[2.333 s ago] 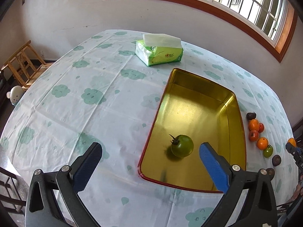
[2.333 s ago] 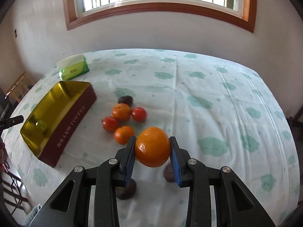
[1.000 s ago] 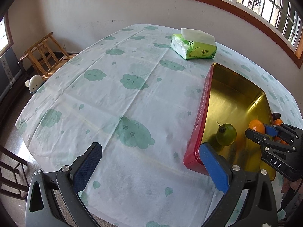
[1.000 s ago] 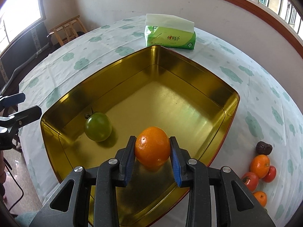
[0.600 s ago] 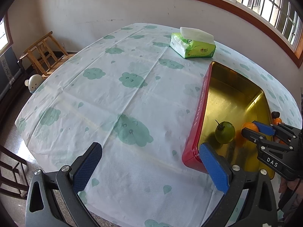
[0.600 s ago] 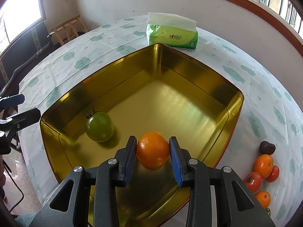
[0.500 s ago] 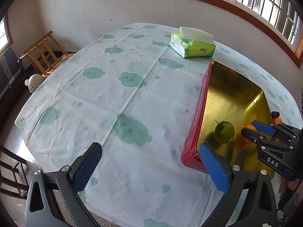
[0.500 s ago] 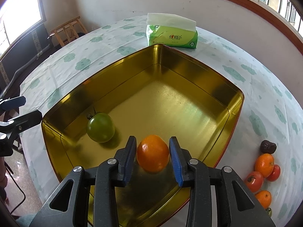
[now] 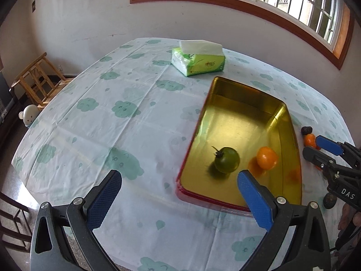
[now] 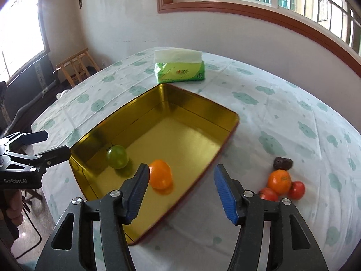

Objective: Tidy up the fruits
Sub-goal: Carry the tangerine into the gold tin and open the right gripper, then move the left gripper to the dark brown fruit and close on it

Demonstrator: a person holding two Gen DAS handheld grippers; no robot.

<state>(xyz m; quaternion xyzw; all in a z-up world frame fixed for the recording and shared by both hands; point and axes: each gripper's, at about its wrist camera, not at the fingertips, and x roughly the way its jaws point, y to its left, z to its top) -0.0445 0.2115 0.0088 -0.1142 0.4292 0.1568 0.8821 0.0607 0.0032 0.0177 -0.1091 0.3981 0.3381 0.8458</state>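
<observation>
Gold rectangular tin tray [image 10: 198, 103]: 1, holding 1 round orange [image 10: 160, 174] and 1 green tomato [image 10: 117, 154]. Right gripper [image 10: 181, 188] – jaws opening, empty; left gripper [image 9: 178, 197] wide, empty. Right view alone shows 4 loose fruits [image 10: 279, 180] – left hides some.

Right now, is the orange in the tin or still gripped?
In the tin. The orange rests on its gold floor beside the green tomato; right gripper is opening, nothing between.

A gold-lined, red-sided tin [image 10: 126, 122] holds a green tomato [image 10: 117, 153] and an orange [image 10: 160, 174] on a white cloth [image 9: 94, 122] printed with green clouds.
</observation>
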